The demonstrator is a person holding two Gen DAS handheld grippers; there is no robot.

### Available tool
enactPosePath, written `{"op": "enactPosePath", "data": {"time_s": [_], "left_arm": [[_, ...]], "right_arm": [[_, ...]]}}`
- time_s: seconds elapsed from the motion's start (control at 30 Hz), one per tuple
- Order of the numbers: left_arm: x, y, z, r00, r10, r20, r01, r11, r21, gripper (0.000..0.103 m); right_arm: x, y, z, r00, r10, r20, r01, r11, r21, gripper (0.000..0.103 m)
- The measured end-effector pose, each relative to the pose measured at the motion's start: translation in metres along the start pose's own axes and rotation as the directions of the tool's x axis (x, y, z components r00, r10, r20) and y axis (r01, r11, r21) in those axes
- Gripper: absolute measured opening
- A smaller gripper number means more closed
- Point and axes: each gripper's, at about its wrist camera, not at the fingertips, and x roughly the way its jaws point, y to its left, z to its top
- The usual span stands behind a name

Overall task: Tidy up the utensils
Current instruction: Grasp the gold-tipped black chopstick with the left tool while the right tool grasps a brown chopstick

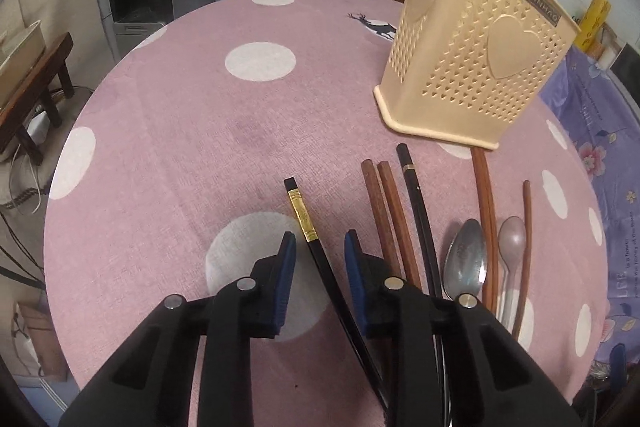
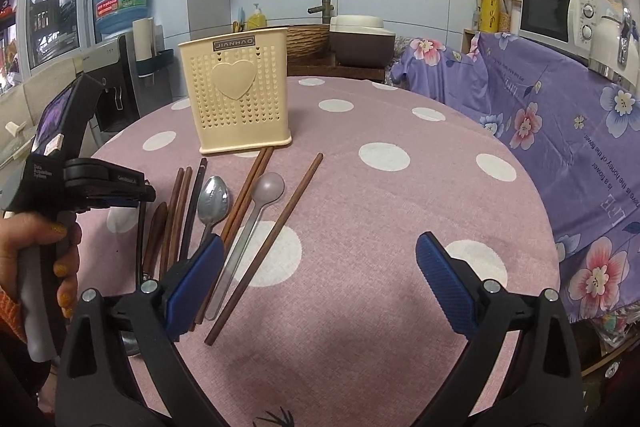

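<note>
Left wrist view: the left tool is spread apart, its blue pads on either side of a black chopstick with a gold band, not pinching it as far as I can see. That chopstick lies on the round desk under a pink polka-dot cloth. To its right lie two brown chopsticks, another black chopstick, a metal spoon, and a pale long-handled spoon, with more brown sticks around them. The beige perforated utensil holder with heart shapes stands upright just beyond the pile.

Right wrist view: the right tool is wide open and holding nothing, hovering over the desk with a lone brown chopstick lying between its pads. The holder looks empty from here, though its inside isn't really visible.
</note>
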Motion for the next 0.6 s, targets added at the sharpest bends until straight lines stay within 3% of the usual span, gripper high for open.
{"op": "enactPosePath", "data": {"time_s": [0.07,0.23,0.43,0.6], "left_arm": [[0.000,-0.002,0.001,1.000,0.012,0.004,-0.012,1.000,0.002,0.024],[-0.001,-0.005,0.000,1.000,0.021,-0.001,-0.021,1.000,0.010,0.023],[-0.002,-0.004,-0.004,1.000,0.014,0.000,-0.014,1.000,0.013,0.023],[-0.001,-0.006,-0.004,1.000,0.025,0.002,-0.025,1.000,0.014,0.023]], "right_arm": [[0.012,-0.002,0.008,1.000,0.014,-0.023,-0.014,1.000,0.005,0.094],[0.064,-0.002,0.034,0.985,0.078,-0.151,-0.068,0.995,0.072,0.069],[0.133,0.000,0.059,0.958,0.043,-0.284,-0.009,0.993,0.118,0.050],[0.165,0.009,0.062,0.937,0.018,-0.348,0.026,0.992,0.122,0.039]]}}
